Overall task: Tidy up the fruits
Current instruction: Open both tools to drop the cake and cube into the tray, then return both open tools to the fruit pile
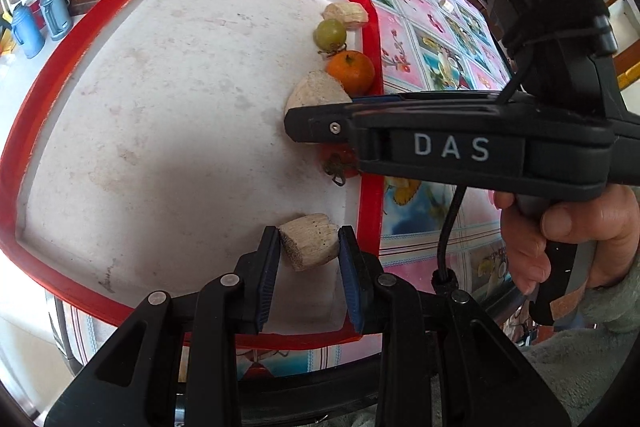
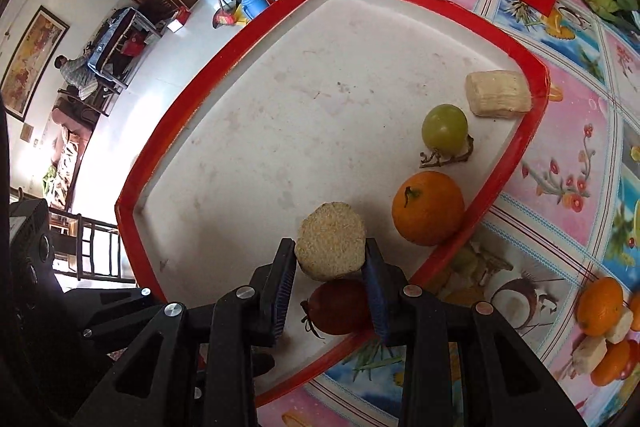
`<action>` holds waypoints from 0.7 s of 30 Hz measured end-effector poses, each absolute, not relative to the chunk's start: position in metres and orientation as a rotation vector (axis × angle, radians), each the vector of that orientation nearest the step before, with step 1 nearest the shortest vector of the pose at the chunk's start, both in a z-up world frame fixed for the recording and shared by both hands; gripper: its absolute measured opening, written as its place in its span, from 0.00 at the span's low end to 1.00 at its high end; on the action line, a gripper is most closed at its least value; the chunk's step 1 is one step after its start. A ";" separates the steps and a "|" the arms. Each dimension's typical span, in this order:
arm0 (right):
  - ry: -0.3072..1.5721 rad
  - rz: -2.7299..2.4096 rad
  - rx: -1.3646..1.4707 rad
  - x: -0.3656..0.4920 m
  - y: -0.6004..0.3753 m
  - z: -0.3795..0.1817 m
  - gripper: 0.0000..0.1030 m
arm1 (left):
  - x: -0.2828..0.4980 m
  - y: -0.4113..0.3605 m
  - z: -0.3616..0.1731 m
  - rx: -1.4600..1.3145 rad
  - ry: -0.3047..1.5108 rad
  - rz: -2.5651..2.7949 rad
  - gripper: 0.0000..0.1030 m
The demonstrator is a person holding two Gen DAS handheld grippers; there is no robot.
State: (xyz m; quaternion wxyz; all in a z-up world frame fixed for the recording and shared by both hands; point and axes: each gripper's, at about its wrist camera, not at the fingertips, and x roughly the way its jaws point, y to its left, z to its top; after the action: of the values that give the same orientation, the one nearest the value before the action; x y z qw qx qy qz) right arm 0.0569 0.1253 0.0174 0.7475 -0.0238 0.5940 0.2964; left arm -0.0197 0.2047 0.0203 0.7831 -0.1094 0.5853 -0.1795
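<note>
We had both hand-held grippers working over the red-rimmed tray (image 1: 372,39) on the desk (image 1: 424,39). Low in the left wrist frame, the left hand-held gripper (image 1: 309,247) bracketed a cane chunk (image 1: 310,241), pads touching or nearly touching its sides; we judged it gripped. In the right wrist frame, lower centre, the right hand-held gripper (image 2: 331,259) clamped another chunk (image 2: 331,251) just above a tomato (image 2: 338,307). An orange (image 2: 428,207), a green fruit (image 2: 445,127) and a third chunk (image 2: 498,94) lined the tray's right rim. To do the step well, we thought each chunk should be set down in line with that row, close beside its neighbour without nudging the round fruit, and released only once resting flat.
</note>
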 end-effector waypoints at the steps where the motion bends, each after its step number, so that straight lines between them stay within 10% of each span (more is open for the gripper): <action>1: 1.301 0.645 -0.049 0.057 0.125 0.017 0.33 | -0.020 0.203 0.021 -0.232 1.263 -0.391 0.26; 8: 1.296 0.654 -0.017 0.054 0.116 0.018 0.38 | -0.018 0.205 0.021 -0.267 1.266 -0.395 0.31; 12: 1.272 0.660 0.019 0.048 0.098 0.031 0.43 | -0.018 0.207 0.026 -0.257 1.248 -0.368 0.53; 21: 1.179 0.581 0.174 0.036 0.032 0.060 0.51 | -0.011 0.207 0.043 -0.259 1.220 -0.373 0.53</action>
State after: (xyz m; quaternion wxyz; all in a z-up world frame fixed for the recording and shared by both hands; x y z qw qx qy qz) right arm 0.0364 0.0320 0.0598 0.7881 0.0806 0.5474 0.2697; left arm -0.0105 0.2070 0.0433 0.7955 -0.1207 0.5678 -0.1737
